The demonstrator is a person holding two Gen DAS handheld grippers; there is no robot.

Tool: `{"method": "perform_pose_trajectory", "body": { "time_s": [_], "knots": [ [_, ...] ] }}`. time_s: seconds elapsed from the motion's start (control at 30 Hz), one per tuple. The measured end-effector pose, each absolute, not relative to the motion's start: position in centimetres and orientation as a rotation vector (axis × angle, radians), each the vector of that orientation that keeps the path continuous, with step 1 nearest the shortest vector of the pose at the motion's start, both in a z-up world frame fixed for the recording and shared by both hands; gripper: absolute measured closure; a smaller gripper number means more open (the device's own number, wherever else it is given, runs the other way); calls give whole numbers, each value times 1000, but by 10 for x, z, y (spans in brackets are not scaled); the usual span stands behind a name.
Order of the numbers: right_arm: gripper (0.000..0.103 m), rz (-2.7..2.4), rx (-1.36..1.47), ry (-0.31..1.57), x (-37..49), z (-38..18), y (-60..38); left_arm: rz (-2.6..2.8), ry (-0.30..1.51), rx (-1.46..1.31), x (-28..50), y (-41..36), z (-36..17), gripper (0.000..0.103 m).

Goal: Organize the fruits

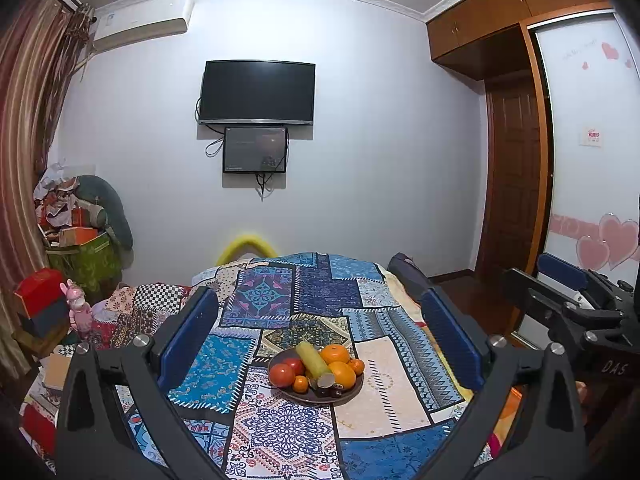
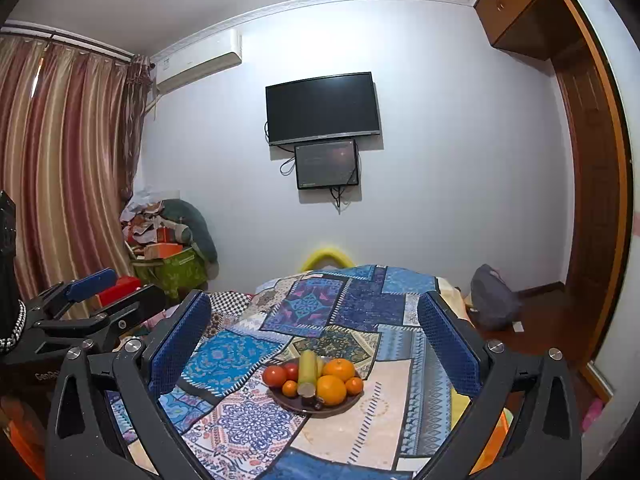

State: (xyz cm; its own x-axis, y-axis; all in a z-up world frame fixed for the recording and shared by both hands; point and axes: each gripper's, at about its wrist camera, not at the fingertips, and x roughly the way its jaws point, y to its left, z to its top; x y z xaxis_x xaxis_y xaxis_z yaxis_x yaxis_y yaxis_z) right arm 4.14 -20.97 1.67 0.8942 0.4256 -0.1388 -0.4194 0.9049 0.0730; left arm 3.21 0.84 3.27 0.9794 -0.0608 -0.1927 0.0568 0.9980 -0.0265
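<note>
A dark plate (image 1: pixel 348 394) (image 2: pixel 352 402) sits on a patchwork cloth and holds fruit: two large oranges (image 1: pixel 335 354) (image 2: pixel 331 390), small tangerines (image 1: pixel 300 384), two tomatoes (image 1: pixel 281 375) (image 2: pixel 274 376) and a yellow-green sugarcane piece (image 1: pixel 314 360) (image 2: pixel 307 372). My left gripper (image 1: pixel 320 320) is open and empty, held above and short of the plate. My right gripper (image 2: pixel 316 324) is open and empty, also short of the plate. Each gripper shows in the other's view: the right gripper (image 1: pixel 568 292) at the right edge, the left gripper (image 2: pixel 96 292) at the left.
The patchwork cloth (image 1: pixel 280 432) covers a table or bed. A pile of boxes and bags (image 1: pixel 80 236) stands at the left by the curtain. A TV (image 1: pixel 256 92) hangs on the far wall. A wardrobe (image 1: pixel 592 160) and wooden door stand right. A grey bag (image 2: pixel 492 296) lies on the floor.
</note>
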Motion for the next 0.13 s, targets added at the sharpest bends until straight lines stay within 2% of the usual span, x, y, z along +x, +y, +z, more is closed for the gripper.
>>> {"method": "perform_pose_trajectory", "body": {
  "time_s": [0.13],
  "knots": [
    [0,438,41,154,41,17,-210,-64,198,-23,33,8,33,0]
  ]
}}
